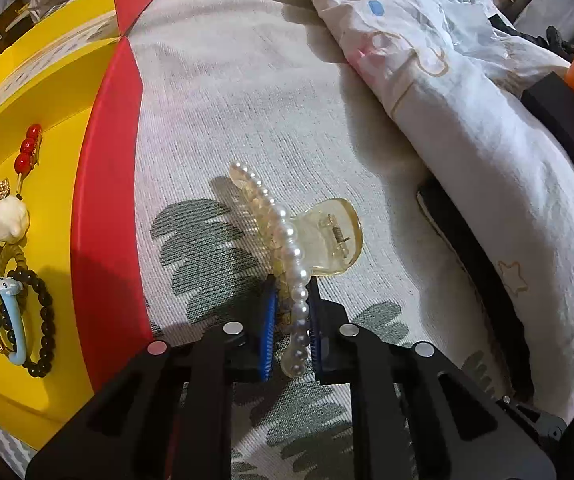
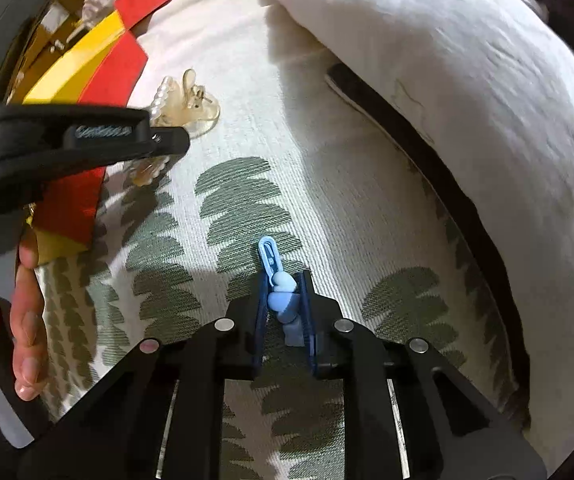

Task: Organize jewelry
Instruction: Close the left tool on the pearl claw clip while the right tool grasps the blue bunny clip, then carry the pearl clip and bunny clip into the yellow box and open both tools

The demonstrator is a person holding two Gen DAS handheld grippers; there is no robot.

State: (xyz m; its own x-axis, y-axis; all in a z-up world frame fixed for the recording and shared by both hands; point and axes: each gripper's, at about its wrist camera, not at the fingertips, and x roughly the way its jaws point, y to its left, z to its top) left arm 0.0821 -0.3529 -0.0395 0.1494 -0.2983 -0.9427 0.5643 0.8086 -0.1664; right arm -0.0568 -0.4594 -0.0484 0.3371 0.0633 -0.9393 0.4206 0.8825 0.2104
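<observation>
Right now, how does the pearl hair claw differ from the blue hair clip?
Colour: the pearl hair claw is clear yellowish with a row of white pearls; the blue hair clip is solid light blue.
Shape: the claw is broad and curved with an exposed spring; the clip is slim and narrow.
Holder: the left gripper pinches the claw; the right gripper pinches the clip.
Shared: both are clamped low over the leaf-print cloth.

I can't read any text here; the raised lettering on the left gripper [image 2: 159,136] side, at the left of my right view, stays too blurred.
</observation>
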